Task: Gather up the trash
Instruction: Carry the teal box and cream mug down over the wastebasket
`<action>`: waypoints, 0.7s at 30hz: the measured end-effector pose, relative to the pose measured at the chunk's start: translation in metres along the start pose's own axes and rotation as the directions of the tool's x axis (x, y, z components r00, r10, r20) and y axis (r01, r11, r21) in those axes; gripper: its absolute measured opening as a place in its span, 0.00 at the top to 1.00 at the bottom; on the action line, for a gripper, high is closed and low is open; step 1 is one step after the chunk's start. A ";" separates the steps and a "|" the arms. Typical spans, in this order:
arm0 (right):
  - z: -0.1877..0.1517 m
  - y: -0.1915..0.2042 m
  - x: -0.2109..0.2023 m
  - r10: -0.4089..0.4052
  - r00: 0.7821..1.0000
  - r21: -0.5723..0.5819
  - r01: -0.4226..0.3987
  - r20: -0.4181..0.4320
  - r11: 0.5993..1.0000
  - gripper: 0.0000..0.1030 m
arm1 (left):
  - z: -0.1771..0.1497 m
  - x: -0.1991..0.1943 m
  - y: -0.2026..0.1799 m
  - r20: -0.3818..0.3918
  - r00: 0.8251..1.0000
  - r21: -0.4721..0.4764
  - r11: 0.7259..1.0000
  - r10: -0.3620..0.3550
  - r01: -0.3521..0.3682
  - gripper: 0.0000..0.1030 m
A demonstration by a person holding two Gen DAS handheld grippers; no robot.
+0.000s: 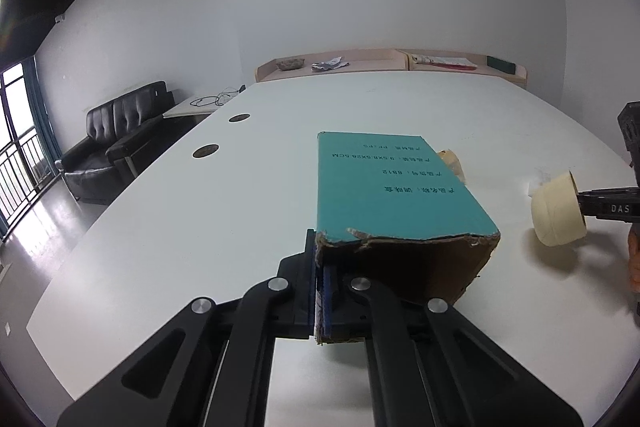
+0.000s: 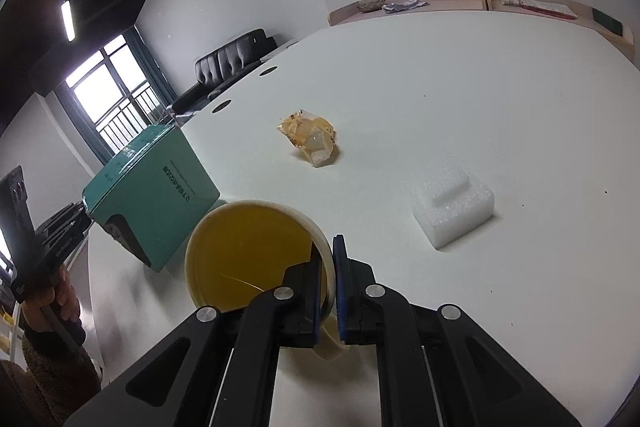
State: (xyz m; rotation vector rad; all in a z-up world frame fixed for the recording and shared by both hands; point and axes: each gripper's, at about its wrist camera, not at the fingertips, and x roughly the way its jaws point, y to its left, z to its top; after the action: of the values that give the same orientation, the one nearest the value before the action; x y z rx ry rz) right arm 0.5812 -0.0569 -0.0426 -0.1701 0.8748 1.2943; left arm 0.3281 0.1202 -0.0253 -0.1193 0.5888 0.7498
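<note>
Both tongs are full, the left gripper (image 1: 320, 291) clamping the teal cardboard box's (image 1: 384, 183) torn wall, its long axis running straight ahead, while the right gripper (image 2: 329, 291) pinches the cream plastic cup's (image 2: 256, 255) rim, leaving the crumpled yellow wrapper (image 2: 312, 139) ahead of the right tongs and the white foam block (image 2: 454, 207) ahead to their right.

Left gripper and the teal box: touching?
Touching. The left wrist view shows the left gripper with its blue pads clamped on the torn side wall of the teal box, no gap visible.
</note>
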 end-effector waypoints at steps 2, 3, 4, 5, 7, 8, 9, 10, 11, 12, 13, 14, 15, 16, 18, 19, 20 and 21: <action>0.001 0.003 -0.001 -0.006 1.000 -0.013 0.006 0.001 1.000 0.90 | -0.004 -0.010 0.005 0.001 1.000 -0.004 1.000 -0.014 0.014 0.97; 0.001 0.005 -0.002 -0.013 1.000 -0.022 0.013 -0.003 1.000 0.90 | -0.005 -0.016 0.007 0.003 1.000 -0.006 1.000 -0.020 0.020 0.97; 0.000 0.008 -0.004 -0.033 0.999 -0.025 0.033 -0.002 0.999 0.90 | -0.007 -0.022 0.009 0.003 1.000 -0.003 1.000 -0.029 0.029 0.97; -0.001 0.012 -0.007 -0.046 0.999 -0.027 0.046 0.002 0.999 0.90 | -0.008 -0.027 0.013 0.003 0.999 -0.003 0.999 -0.046 0.046 0.97; -0.004 0.020 -0.014 -0.040 0.999 -0.026 0.041 0.020 0.999 0.90 | -0.011 -0.038 0.018 0.005 0.997 -0.005 0.997 -0.077 0.077 0.97; -0.007 0.026 -0.019 -0.032 0.999 -0.028 0.033 0.033 0.999 0.90 | -0.012 -0.041 0.020 0.008 0.996 -0.005 0.996 -0.086 0.086 0.97; -0.012 0.035 -0.024 -0.030 0.999 -0.037 0.031 0.045 0.999 0.90 | -0.013 -0.045 0.024 0.013 0.995 -0.012 0.995 -0.096 0.096 0.97; -0.016 0.041 -0.026 -0.031 0.998 -0.042 0.033 0.052 0.999 0.90 | -0.015 -0.048 0.027 0.016 0.995 -0.016 0.995 -0.103 0.103 0.97; -0.022 0.046 -0.029 -0.036 0.997 -0.041 0.039 0.062 0.998 0.90 | -0.017 -0.052 0.029 0.016 0.994 -0.017 0.994 -0.110 0.110 0.97; -0.029 0.051 -0.029 -0.033 0.998 -0.041 0.035 0.057 0.999 0.90 | -0.019 -0.055 0.033 0.018 0.992 -0.022 0.992 -0.121 0.122 0.97; -0.035 0.057 -0.029 -0.036 0.998 -0.042 0.038 0.051 0.998 0.90 | -0.022 -0.059 0.035 0.018 0.991 -0.024 0.991 -0.133 0.134 0.97; -0.041 0.061 -0.030 -0.037 0.998 -0.038 0.039 0.051 0.999 0.90 | -0.024 -0.062 0.037 0.017 0.990 -0.023 0.989 -0.143 0.143 0.97; -0.048 0.066 -0.030 -0.030 0.999 -0.032 0.032 0.045 0.999 0.90 | -0.027 -0.066 0.039 0.021 0.988 -0.020 0.988 -0.150 0.150 0.97; -0.053 0.071 -0.029 -0.025 0.999 -0.027 0.026 0.040 0.999 0.90 | -0.030 -0.071 0.040 0.027 0.988 -0.018 0.988 -0.152 0.153 0.97; -0.064 0.087 -0.030 -0.026 0.999 -0.022 0.027 0.038 0.999 0.90 | -0.036 -0.079 0.043 0.039 0.987 -0.018 0.987 -0.157 0.158 0.97; -0.069 0.095 -0.031 -0.019 0.999 -0.028 0.020 0.045 0.999 0.90 | -0.038 -0.083 0.045 0.042 0.985 -0.020 0.986 -0.165 0.166 0.97; -0.073 0.103 -0.032 -0.005 0.999 -0.034 0.006 0.049 0.999 0.90 | -0.040 -0.086 0.046 0.047 0.983 -0.022 0.984 -0.175 0.177 0.97; -0.078 0.111 -0.033 0.002 0.999 -0.038 0.000 0.050 0.999 0.90 | -0.042 -0.090 0.047 0.051 0.981 -0.020 0.982 -0.187 0.188 0.97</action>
State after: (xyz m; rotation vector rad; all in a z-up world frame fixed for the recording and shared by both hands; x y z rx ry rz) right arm 0.4464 -0.0920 -0.0350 -0.1671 0.8083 1.3117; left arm 0.2249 0.0869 -0.0062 -0.1763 0.5141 0.5756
